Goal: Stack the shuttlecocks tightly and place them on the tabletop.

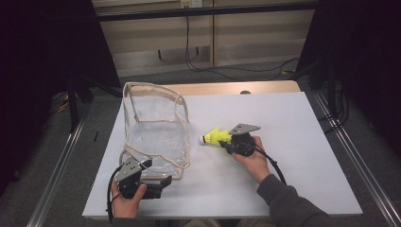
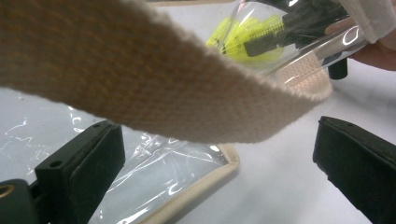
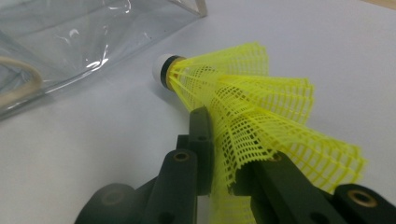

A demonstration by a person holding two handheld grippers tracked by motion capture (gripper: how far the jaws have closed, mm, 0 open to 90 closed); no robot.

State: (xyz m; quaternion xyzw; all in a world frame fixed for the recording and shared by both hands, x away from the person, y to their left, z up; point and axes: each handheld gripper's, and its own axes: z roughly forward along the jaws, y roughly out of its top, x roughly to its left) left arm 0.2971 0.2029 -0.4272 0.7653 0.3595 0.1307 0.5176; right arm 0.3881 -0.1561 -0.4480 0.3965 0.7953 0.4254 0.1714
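A yellow shuttlecock (image 1: 216,137) is pinched by the right tool (image 1: 230,140), whose jaws are pressed onto the crumpled mesh skirt, as is seen closely in the right gripper view (image 3: 243,107). The shuttlecock is held low over the white surface (image 1: 302,142), with its white cork tip (image 3: 162,67) pointed toward the clear plastic bag (image 1: 156,130); whether the tip rests on the surface cannot be told. The shuttlecock is seen just beside the bag's right wall, outside it, and near the middle of the surface.

The bag is stood on the left half of the surface, its mouth edged with a cream fabric trim (image 1: 182,106) and held open upward. The left tool (image 1: 158,182) is held at the near corner of the bag, close to the surface's front edge. Its jaws are spread wide apart, as is shown in the left gripper view, where a cream strap (image 2: 140,79) is draped across between and above them without being clamped. Through the clear plastic in that view, the yellow shuttlecock (image 2: 247,37) and the other tool are made out farther off.

A grey three-cornered plate (image 1: 243,128) is seen on top of the right tool, and a black cable (image 1: 274,165) is trailed back along the person's sleeve (image 1: 288,203).
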